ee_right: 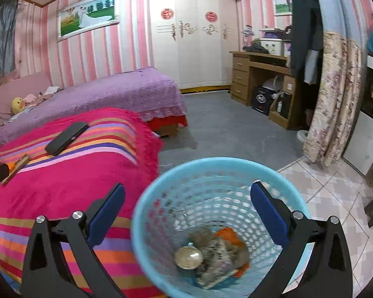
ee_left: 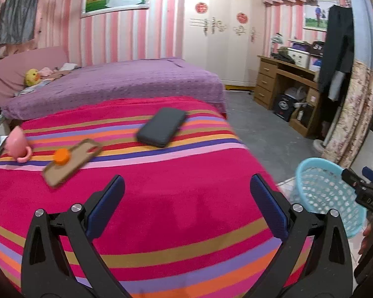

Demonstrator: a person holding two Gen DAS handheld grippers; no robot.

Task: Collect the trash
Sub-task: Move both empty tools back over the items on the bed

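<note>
A light blue mesh wastebasket (ee_right: 211, 173) stands on the floor beside the striped bed. Inside it lie several pieces of trash (ee_right: 211, 253): crumpled wrappers, a round lid, something orange. My right gripper (ee_right: 186, 198) is open and empty, hovering over the basket's mouth. My left gripper (ee_left: 186, 188) is open and empty above the striped blanket (ee_left: 161, 211). The basket (ee_left: 323, 198) and the right gripper's tip show at the right of the left wrist view. An orange cap (ee_left: 61, 156) lies on a brown phone case (ee_left: 72, 162).
A dark phone (ee_left: 163, 130) (ee_right: 67, 137) and a pink cup (ee_left: 17, 146) lie on the blanket. Behind is a purple bed (ee_left: 116, 82), a white wardrobe (ee_right: 189, 37), a wooden desk (ee_right: 261, 84), and a floral curtain (ee_right: 333, 94).
</note>
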